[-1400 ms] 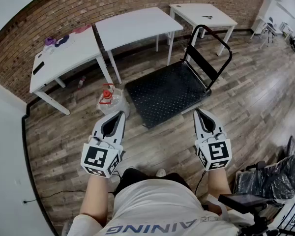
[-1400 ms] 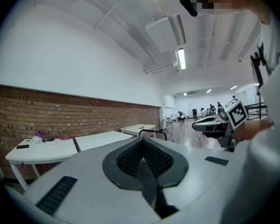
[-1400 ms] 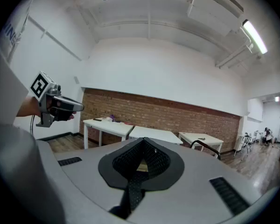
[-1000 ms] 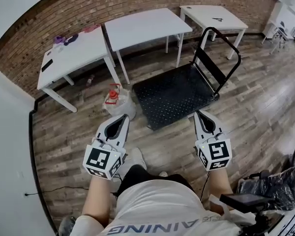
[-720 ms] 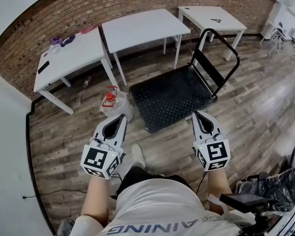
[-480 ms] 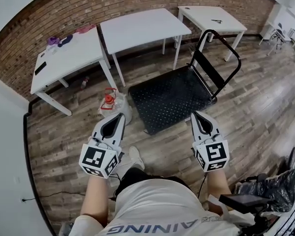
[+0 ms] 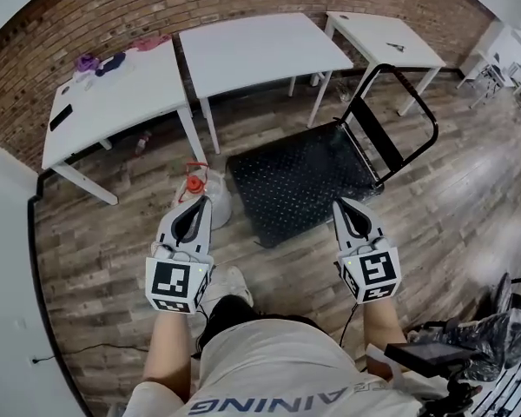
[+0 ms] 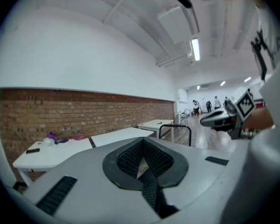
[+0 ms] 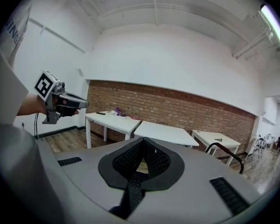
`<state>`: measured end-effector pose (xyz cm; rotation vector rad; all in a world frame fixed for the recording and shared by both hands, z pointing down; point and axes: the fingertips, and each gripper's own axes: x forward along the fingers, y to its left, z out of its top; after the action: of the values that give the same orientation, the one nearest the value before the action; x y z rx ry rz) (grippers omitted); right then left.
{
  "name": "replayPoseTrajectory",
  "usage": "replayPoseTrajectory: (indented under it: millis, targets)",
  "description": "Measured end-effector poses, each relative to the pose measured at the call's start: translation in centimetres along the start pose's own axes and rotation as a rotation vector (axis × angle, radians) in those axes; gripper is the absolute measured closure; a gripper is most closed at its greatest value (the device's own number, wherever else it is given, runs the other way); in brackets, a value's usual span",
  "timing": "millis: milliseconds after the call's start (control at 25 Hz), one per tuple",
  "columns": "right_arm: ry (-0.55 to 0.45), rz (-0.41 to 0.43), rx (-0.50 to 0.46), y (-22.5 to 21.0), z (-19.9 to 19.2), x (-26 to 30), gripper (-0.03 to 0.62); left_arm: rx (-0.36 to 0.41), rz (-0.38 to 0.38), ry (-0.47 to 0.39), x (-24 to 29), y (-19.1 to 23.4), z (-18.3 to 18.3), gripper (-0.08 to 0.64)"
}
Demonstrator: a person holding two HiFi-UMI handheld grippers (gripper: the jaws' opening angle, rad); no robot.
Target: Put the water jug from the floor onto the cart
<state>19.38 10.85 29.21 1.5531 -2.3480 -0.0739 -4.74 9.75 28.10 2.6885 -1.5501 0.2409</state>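
Wood floor (image 7: 95, 259), white tables (image 7: 252, 50) behind; cart (image 7: 304, 176) sits bare, deck free for loading. Target water jug (image 7: 219, 208) stands on floor just beside cart, just past my left gripper (image 7: 198, 202). Left and right gripper (image 7: 343, 207) both closed, holding nothing, grab not started.

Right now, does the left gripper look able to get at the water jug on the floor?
Probably yes: the water jug stands on bare floor ahead of the left gripper, with nothing between them. The gripper is shut and held high, so it must lower and open.
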Motion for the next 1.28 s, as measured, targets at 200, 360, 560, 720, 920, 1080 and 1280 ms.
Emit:
replayPoseTrajectory:
  millis: [200, 360, 560, 720, 920, 1080, 1280]
  targets:
    - [-0.007, 0.016, -0.019, 1.0, 2.6, 5.5, 0.588, 0.005, -0.013, -0.008, 2.1, 4.6, -0.3, 0.558]
    - [-0.002, 0.058, -0.021, 3.7, 3.9, 9.5, 0.588, -0.029, 0.018, 0.008, 2.7, 9.4, -1.6, 0.558]
    - [0.018, 0.104, -0.052, 5.4, 4.5, 13.2, 0.588, -0.065, 0.042, 0.001, 3.8, 13.1, -2.3, 0.558]
    - [0.005, 0.122, -0.042, 5.6, 4.9, 15.7, 0.588, -0.084, 0.044, 0.007, 4.6, 14.3, -3.1, 0.558]
    - [-0.008, 0.172, -0.045, 5.5, 5.1, 18.8, 0.588, -0.101, 0.062, 0.007, 6.3, 15.4, -2.9, 0.558]
    - [-0.022, 0.226, -0.037, 4.3, 5.1, 20.9, 0.588, -0.1, 0.107, 0.013, 7.7, 15.7, -2.2, 0.558]
    - [-0.053, 0.305, -0.047, 1.6, 5.5, 23.5, 0.588, -0.121, 0.195, 0.015, 9.8, 15.4, -0.9, 0.558]
